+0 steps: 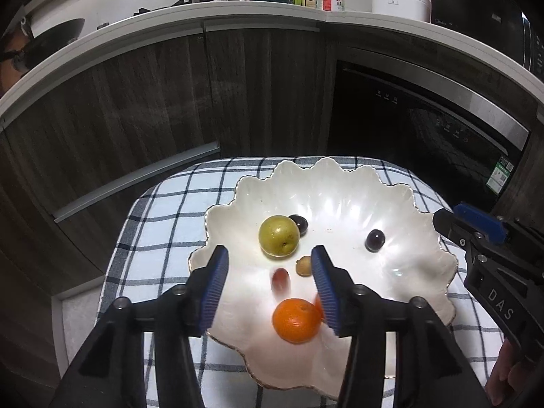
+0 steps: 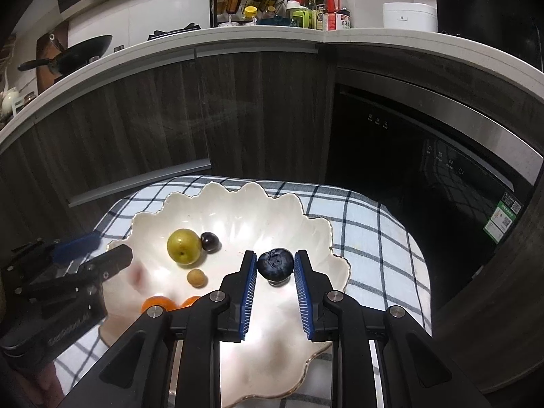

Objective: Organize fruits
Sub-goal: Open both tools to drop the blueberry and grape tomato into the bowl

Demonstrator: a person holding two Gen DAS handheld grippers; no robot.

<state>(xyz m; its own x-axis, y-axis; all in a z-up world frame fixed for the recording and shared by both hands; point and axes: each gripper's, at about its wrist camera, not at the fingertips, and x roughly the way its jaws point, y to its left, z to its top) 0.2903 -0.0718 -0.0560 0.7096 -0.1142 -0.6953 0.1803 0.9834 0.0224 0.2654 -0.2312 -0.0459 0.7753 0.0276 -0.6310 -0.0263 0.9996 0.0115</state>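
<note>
A white scalloped bowl sits on a checked cloth. In it lie a green fruit, a dark cherry, a small tan fruit and an orange, with a second orange beside it. My left gripper hangs open over the bowl's near left. A blurred red grape is below its fingers, touching neither pad. My right gripper is slightly open. A blueberry lies in the bowl just past its tips, free of the pads.
The cloth-covered table ends just beyond the bowl. Dark wood cabinets and a black built-in appliance stand behind it. The white counter above carries bottles, a spice rack and a wok.
</note>
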